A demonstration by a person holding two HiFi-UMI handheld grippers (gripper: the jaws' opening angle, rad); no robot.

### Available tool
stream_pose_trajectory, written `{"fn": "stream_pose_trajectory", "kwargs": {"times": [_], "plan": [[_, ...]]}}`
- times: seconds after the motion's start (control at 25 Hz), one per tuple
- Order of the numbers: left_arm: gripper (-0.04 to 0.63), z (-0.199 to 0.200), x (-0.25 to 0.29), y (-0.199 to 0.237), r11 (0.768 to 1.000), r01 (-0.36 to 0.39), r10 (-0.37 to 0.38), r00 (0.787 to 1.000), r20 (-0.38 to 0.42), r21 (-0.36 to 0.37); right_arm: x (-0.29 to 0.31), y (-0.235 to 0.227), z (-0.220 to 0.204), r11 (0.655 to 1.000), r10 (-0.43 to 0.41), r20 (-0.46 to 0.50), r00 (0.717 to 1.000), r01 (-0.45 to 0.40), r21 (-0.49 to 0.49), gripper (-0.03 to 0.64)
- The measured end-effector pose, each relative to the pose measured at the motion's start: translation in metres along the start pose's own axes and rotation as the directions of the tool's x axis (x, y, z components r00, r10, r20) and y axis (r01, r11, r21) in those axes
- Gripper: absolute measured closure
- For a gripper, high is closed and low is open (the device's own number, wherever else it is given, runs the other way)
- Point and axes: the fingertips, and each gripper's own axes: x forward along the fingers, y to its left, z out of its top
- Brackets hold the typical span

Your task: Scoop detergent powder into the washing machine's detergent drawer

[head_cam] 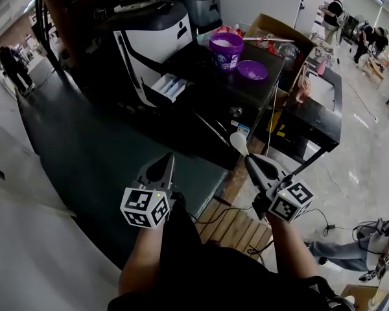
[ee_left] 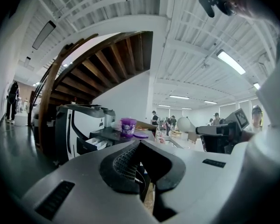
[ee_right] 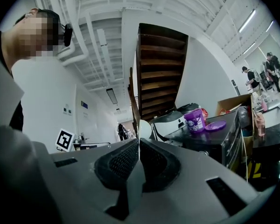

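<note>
The black-and-white washing machine (head_cam: 149,41) stands at the back with its detergent drawer (head_cam: 169,86) pulled open. On the dark top beside it sit an open purple detergent tub (head_cam: 226,49) and its purple lid (head_cam: 252,70). My right gripper (head_cam: 250,161) is shut on the handle of a white scoop (head_cam: 238,142), held low and well short of the tub. In the right gripper view the scoop (ee_right: 144,129) sticks up past the shut right gripper (ee_right: 138,142), with the tub (ee_right: 194,119) far ahead. My left gripper (head_cam: 169,160) is shut and empty; the left gripper view shows the left gripper (ee_left: 139,143) aimed toward the drawer (ee_left: 99,143).
A cardboard box (head_cam: 282,34) with clutter stands behind the tub. A black cabinet (head_cam: 324,112) is at the right, a wooden pallet (head_cam: 230,222) and cables lie below. Several people stand far off; one person (head_cam: 369,241) is low at the right. A wooden staircase (ee_left: 107,59) rises behind.
</note>
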Motion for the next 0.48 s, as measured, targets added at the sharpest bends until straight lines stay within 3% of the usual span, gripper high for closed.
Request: {"fn": "stream_pose_trajectory", "kwargs": {"times": [0.48], "plan": [[0.589, 0.024, 0.096, 0.089, 0.998, 0.054, -0.054, 0.999, 0.0, 0.033, 0.119, -0.054, 0.007, 0.999, -0.038, -0.024, 0.999, 0.039, 0.002, 0.595]]}}
